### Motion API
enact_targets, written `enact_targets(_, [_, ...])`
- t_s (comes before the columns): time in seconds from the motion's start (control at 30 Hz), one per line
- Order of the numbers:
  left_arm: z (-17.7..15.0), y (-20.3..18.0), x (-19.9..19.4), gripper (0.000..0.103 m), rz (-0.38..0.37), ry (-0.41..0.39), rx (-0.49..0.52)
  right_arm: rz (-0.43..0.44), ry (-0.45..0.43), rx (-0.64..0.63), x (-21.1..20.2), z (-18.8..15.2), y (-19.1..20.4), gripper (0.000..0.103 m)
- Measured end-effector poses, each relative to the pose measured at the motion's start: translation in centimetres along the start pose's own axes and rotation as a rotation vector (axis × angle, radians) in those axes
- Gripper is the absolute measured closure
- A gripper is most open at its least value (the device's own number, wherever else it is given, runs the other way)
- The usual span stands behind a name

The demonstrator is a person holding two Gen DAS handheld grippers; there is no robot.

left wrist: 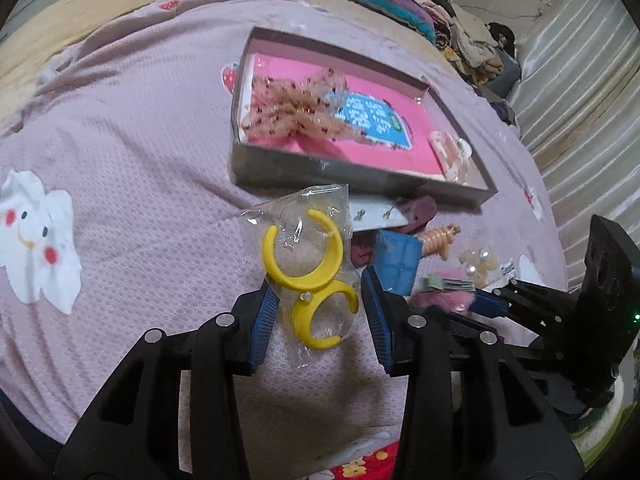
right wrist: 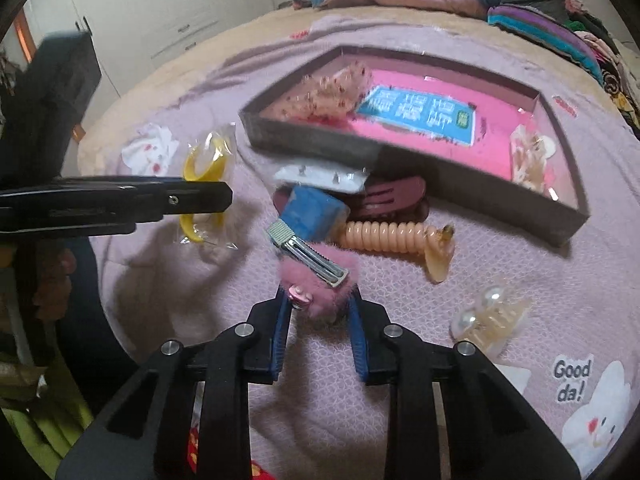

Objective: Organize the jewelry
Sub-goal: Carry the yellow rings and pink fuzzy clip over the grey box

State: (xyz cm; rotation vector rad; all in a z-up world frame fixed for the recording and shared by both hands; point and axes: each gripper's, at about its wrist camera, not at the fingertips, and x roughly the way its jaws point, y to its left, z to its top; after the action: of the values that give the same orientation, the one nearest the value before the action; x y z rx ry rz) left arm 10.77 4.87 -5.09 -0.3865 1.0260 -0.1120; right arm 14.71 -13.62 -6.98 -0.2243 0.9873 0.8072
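A clear bag with two yellow hoop earrings (left wrist: 310, 276) lies on the pink blanket; it also shows in the right wrist view (right wrist: 206, 188). My left gripper (left wrist: 320, 286) is open, its blue pads on either side of the bag's lower hoop. My right gripper (right wrist: 318, 300) has its pads around a fluffy pink hair clip (right wrist: 316, 280) with a metal clasp, touching it on both sides. A grey box with a pink floor (left wrist: 352, 172) holds a beige mesh bow (left wrist: 296, 106) and a cream clip (left wrist: 450, 152).
Before the box lie a blue case (right wrist: 314, 212), a maroon claw clip (right wrist: 394, 196), a white earring card (right wrist: 320, 174), a peach spiral hair tie (right wrist: 394, 236) and a pearl claw clip (right wrist: 490, 318). Folded clothes are piled at the bed's far edge.
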Motion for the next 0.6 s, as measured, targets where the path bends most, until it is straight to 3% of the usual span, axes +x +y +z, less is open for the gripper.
enact_targets(0.6, [4.5, -2.1, -3.8, 0.070, 0.010, -0.131, 0.043, -0.078, -0.198, 0.157, -8.2, 1.8, -5.0, 0.078])
